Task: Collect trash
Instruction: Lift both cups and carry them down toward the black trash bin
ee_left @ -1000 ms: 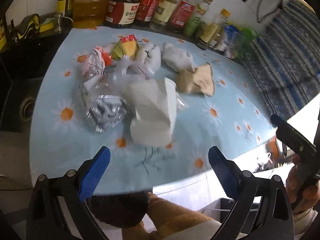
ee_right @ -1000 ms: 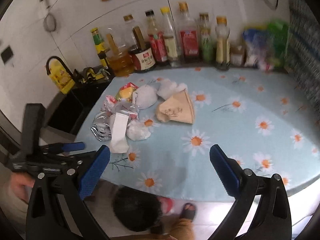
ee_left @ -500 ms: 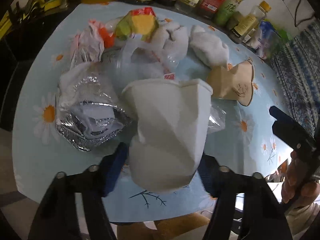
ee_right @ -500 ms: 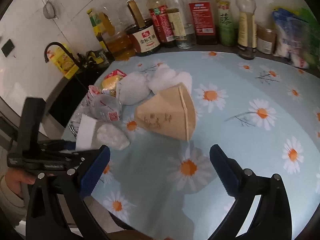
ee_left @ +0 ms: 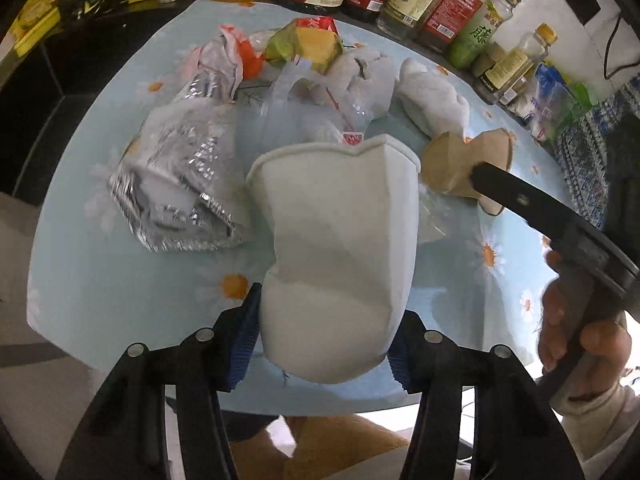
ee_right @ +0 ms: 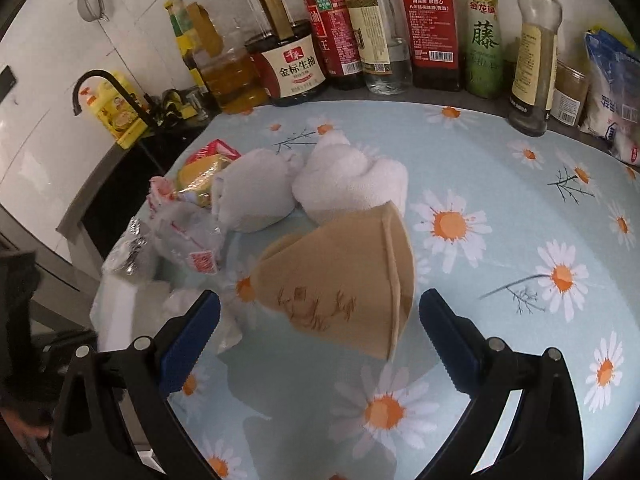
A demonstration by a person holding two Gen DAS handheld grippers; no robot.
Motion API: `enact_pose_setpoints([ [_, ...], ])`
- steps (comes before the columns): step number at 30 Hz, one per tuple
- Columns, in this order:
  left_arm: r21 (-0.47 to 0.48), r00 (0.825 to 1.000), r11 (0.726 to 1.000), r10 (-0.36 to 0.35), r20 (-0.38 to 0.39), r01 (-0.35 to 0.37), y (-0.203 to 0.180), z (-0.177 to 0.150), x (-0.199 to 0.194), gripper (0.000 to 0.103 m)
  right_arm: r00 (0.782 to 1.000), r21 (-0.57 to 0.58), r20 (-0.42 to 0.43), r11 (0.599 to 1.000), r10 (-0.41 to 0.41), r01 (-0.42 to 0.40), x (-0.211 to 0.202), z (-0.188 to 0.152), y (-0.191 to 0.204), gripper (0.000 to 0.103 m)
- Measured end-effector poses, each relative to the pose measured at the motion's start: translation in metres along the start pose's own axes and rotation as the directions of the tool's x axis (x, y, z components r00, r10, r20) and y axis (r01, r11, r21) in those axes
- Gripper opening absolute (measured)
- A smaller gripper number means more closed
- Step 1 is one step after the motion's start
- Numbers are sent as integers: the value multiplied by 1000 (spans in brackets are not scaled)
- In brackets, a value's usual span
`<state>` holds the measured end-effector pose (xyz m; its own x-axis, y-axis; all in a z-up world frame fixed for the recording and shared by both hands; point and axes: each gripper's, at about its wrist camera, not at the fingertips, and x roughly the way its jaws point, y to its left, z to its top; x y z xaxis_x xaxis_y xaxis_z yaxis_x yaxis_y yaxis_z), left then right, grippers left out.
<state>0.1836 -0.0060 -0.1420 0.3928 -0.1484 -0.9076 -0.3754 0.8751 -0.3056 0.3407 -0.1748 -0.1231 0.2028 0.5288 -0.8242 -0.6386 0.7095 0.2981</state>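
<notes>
Left gripper (ee_left: 320,340), jaws just closing, pinches the crushed white paper cup (ee_left: 340,248); lift gently. Right gripper (ee_right: 320,328), wide, straddles the flattened brown paper cup (ee_right: 344,268).

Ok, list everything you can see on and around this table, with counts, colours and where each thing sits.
paper cup: one, white, crushed, pressed between the left tongs' pads
brown cup: one, tan, flattened, lying between the open right tongs
foil bag: one, silver, left of the paper cup
paper wads: two, white, behind the brown cup
snack wrapper: one, yellow and red, far left of the pile
clear bag: one, see-through, left of the brown cup
bottles: a row, mixed colours, along the table's back edge
table: one, pale blue with daisies
left tongs: black with blue pads, just closed
right tongs: black with blue pads
</notes>
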Motion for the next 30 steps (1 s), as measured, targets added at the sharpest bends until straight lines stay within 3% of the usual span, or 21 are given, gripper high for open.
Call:
enact_pose_setpoints([
  [7,-12,1000,1000,-4,-2,4,-9,-8,-3,53,999,-23,-28,999,-35,35,21,4,3,98],
  [8,-11,1000,1000,-2,-2,2,-9,-10,-4,53,999,-20,-27,999,-36,35,22,4,2,96],
  [11,-26,1000,1000,3,2,-3,-10,-12,-6,53,998,-33,-20,997,-67,67,25,5,2,78],
  [18,-55,1000,998,3,24,-2,-6,-18,-17,53,999,-7,1,999,-47,47,16,6,-2,77],
  [30,-20,998,999,-31,57,32,-2,-25,-30,53,997,50,48,997,-55,52,-27,-2,-1,77],
])
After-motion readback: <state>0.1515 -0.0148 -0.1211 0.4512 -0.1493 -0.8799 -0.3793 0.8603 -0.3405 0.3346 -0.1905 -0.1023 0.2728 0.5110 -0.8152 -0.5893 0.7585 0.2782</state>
